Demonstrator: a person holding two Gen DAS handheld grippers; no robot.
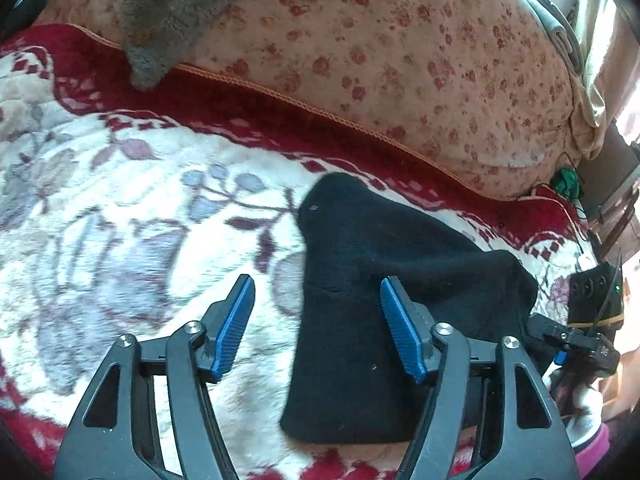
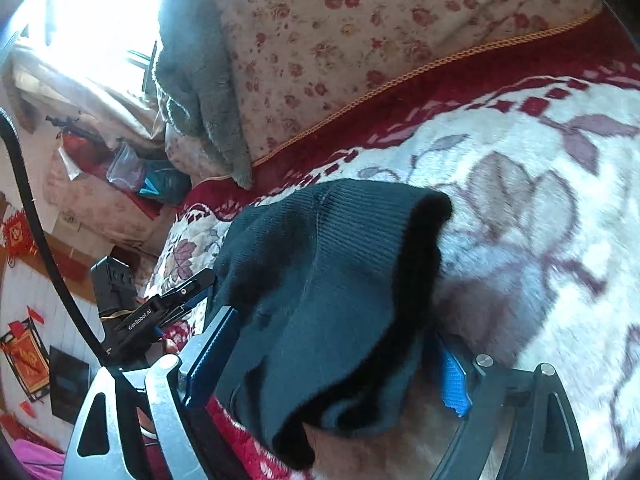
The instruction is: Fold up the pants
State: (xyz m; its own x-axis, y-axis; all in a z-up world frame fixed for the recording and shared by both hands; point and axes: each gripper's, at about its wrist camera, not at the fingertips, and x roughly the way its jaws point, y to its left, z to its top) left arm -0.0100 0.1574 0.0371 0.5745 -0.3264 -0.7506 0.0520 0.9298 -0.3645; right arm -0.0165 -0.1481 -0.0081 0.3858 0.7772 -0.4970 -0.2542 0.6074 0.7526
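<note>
Plush white-and-red blanket (image 1: 120, 200) gives me broad open room to the left; the floral quilt (image 1: 400, 60) bounds the far edge. The black pants (image 1: 380, 280), already a compact bundle, lie on it. My right tool (image 2: 332, 368) has them draped across its spread fingers, so lifting could drag the fold undone. My left tool (image 1: 318, 326) hangs released, one finger over the cloth.

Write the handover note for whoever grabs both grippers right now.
Left gripper: open, empty, above the left edge of the black pants.
Right gripper: jaws apart, black pants draped between its fingers; a grip can't be confirmed.
Pants lie as a compact folded bundle on the floral blanket, near the floral pillow.
Done: folded at least once. Left: any last fold, flatten, release.
</note>
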